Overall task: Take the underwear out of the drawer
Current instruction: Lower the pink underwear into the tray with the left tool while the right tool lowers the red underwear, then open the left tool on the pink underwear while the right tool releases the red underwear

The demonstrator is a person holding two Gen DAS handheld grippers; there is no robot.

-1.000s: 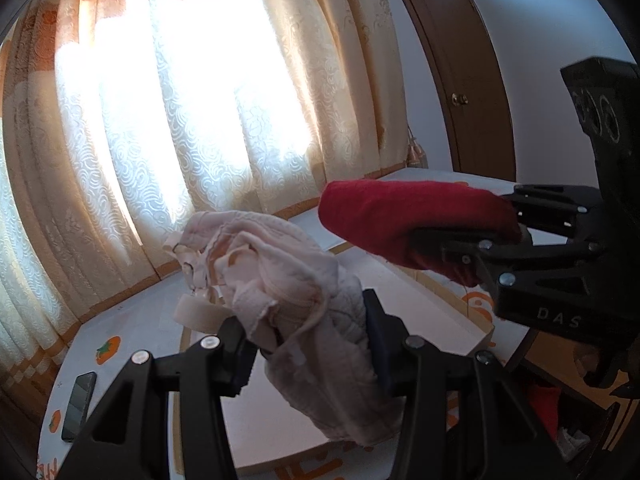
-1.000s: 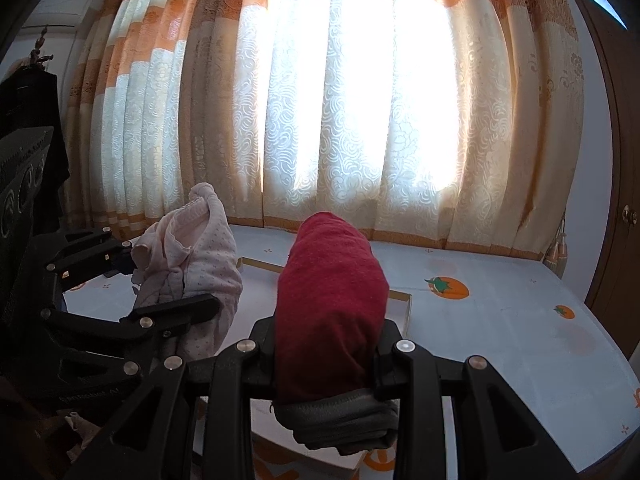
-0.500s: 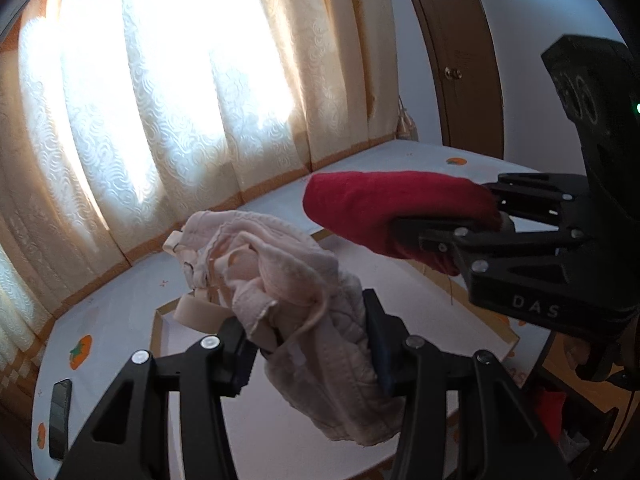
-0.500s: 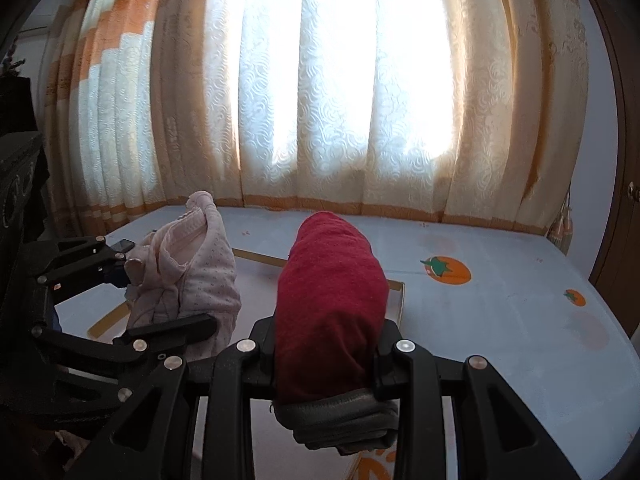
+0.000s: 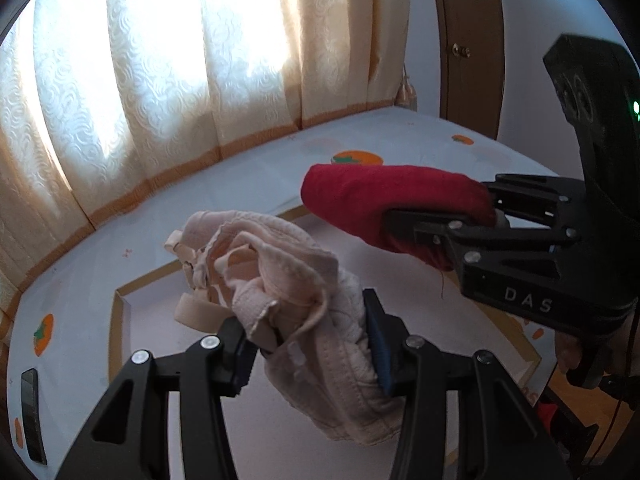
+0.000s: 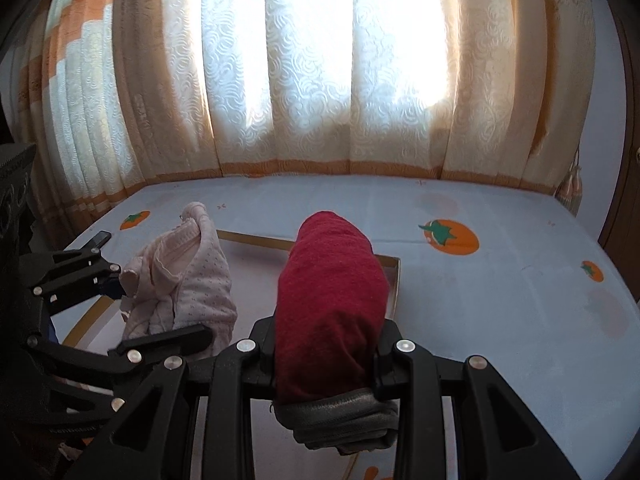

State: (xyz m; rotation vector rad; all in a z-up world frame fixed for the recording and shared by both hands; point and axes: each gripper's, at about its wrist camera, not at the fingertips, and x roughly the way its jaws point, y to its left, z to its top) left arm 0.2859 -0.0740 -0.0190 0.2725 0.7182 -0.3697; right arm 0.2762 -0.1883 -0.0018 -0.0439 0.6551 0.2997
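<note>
- Presently the left gripper (image 5: 308, 340) is clamping its two fingers on a bundle of pale pink underwear (image 5: 288, 292), which is bulging up between the pads and hanging down below them.
- Beside it, the right gripper (image 6: 326, 344) is squeezing a rolled dark red underwear (image 6: 332, 300), with a grey waistband showing at the near end of the roll.
- Both bundles are being held in the air above a bed (image 6: 500, 280) that is wearing a light blue sheet printed with orange fruit.
- Under the two grippers a shallow white tray (image 5: 120, 312) with a gold rim is lying on the sheet; neither garment is touching it.
- Seen from the left wrist, the red roll (image 5: 392, 204) is sitting to the right of and a little beyond the pink one, the two apart.
- A dark phone (image 5: 32, 416) is lying near the bed's left edge.
- Sunlit cream and orange curtains (image 6: 320, 72) are hanging behind the bed, and a brown wooden door (image 5: 472, 40) is standing at the right.
</note>
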